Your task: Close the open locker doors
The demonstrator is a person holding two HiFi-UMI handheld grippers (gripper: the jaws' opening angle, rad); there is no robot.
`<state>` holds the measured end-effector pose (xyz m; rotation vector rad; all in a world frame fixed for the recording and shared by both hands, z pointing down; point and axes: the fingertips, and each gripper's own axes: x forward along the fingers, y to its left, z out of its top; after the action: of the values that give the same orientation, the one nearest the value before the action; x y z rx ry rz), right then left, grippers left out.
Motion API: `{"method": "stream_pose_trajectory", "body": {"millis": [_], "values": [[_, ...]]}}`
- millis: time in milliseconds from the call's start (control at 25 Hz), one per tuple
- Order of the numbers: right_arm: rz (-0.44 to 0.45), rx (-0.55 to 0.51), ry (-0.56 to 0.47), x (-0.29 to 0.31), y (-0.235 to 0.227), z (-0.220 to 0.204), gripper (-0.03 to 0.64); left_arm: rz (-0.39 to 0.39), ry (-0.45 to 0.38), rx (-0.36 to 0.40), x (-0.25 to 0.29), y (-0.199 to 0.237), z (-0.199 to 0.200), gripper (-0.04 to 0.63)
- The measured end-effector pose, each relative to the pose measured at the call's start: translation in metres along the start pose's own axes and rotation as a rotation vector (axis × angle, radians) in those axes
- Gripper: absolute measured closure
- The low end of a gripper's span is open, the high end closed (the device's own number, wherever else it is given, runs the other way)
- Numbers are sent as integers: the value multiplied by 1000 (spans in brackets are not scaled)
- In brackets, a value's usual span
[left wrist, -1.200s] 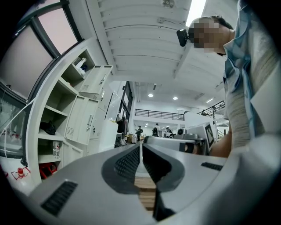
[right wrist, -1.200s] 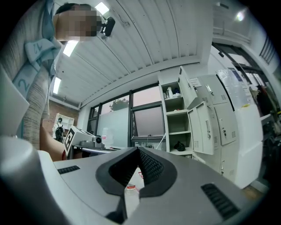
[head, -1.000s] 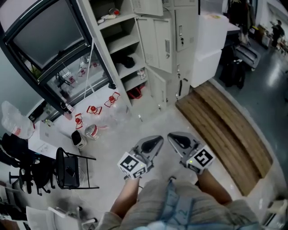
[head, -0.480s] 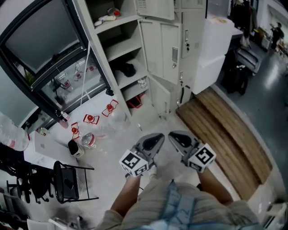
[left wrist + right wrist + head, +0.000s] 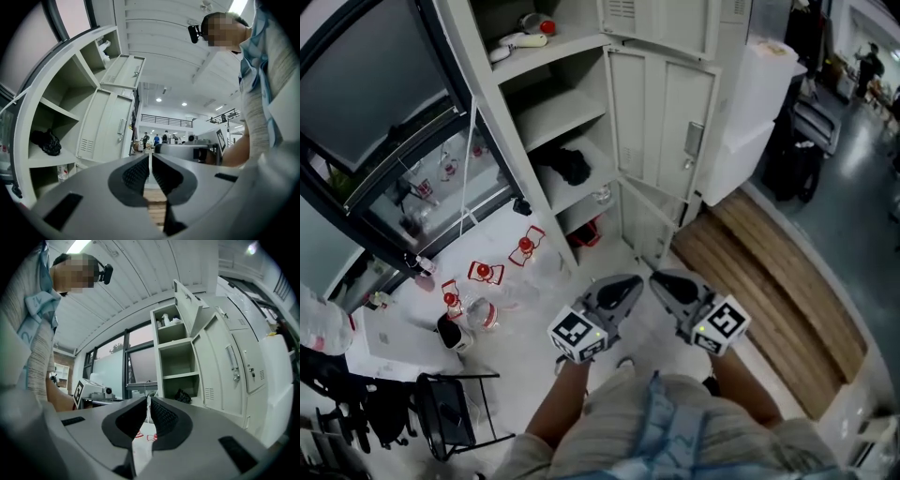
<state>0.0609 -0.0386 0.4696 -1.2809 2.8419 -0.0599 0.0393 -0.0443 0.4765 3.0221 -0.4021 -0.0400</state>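
Observation:
A pale grey locker (image 5: 483,84) stands ahead with its doors swung open: a tall middle door (image 5: 675,122), an upper door (image 5: 647,17) and a low door (image 5: 652,223). On its shelves lie a black cloth (image 5: 567,164) and a white bottle (image 5: 523,37). My left gripper (image 5: 625,284) and right gripper (image 5: 662,280) are held side by side, low, short of the low door and touching nothing. Both are shut and empty. The left gripper view shows the middle door (image 5: 110,124) and the upper door (image 5: 124,70); the right gripper view shows the middle door (image 5: 225,366).
A wooden pallet (image 5: 769,281) lies on the floor to the right, with white boxes (image 5: 759,84) behind it. Glass jars with red clips (image 5: 483,272) sit on the floor at the left, near a black chair (image 5: 441,412). A dark-framed window (image 5: 366,103) fills the left.
The locker has come closer and now looms larger in the head view. Both grippers keep their place side by side and stay shut.

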Motion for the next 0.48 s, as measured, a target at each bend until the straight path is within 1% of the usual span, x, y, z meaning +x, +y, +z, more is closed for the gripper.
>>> {"method": "stream_pose_trajectory", "body": {"millis": [200, 400, 480], "values": [[-51, 8, 11, 28, -24, -7, 615, -31, -6, 23, 9, 47, 0, 592], [-93, 9, 52, 41, -54, -24, 614, -42, 21, 3, 21, 76, -15, 592], [-100, 23, 61, 44, -65, -27, 589, -49, 34, -5, 28, 84, -23, 592]]}}
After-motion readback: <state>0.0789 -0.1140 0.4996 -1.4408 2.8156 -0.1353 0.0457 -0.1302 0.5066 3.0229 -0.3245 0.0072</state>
